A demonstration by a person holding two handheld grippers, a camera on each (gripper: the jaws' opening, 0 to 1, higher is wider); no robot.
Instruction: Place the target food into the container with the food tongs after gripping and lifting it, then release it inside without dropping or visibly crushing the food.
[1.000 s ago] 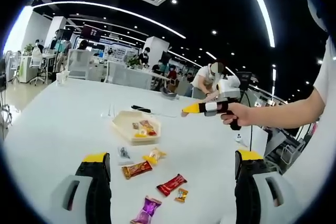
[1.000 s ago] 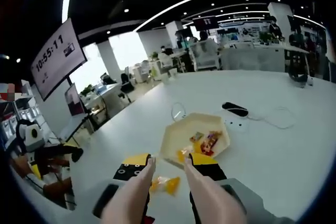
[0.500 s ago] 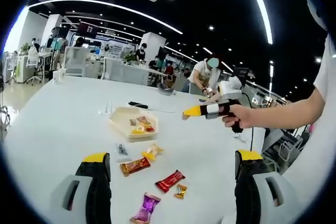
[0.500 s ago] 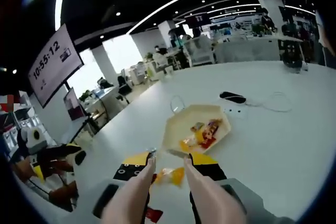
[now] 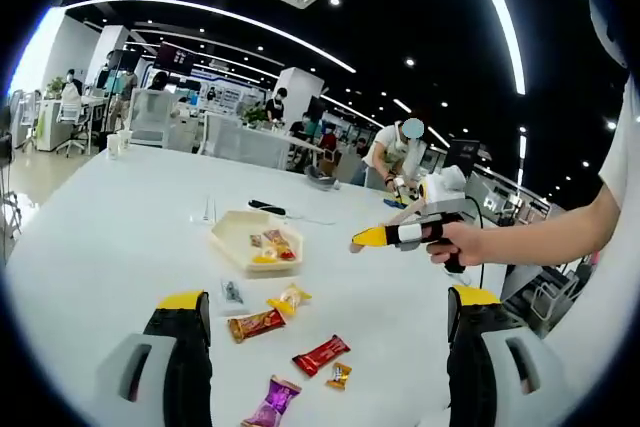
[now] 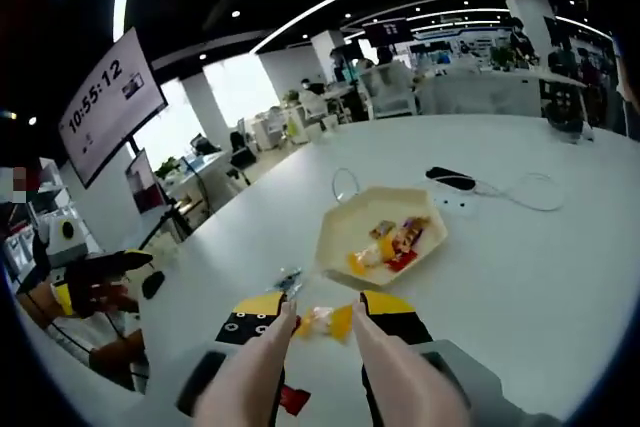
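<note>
A cream hexagonal tray (image 5: 236,234) (image 6: 340,234) holding a few wrapped sweets stands on the white table. Short of it lie loose sweets: a yellow one (image 5: 287,299) (image 6: 326,321), a brown one (image 5: 258,324), a red one (image 5: 322,355), a small orange one (image 5: 338,375) and a purple one (image 5: 272,402). My right gripper (image 6: 322,305) (image 5: 395,236), held up in a hand above the table, is shut on pale food tongs (image 6: 258,372). The tong tips stand apart, and the yellow sweet lies on the table beyond them. My left gripper (image 5: 330,297) hangs wide open over the near sweets.
A small clear packet (image 5: 232,292) (image 6: 290,280) lies beside the yellow sweet. A black device (image 6: 452,178) and a white cable (image 6: 530,192) lie beyond the tray. A wall screen (image 6: 110,97) hangs at the left. People and desks stand far behind.
The right gripper has come down a little toward the table. In its view the yellow sweet now sits closer between the tong tips. The left gripper stays open.
</note>
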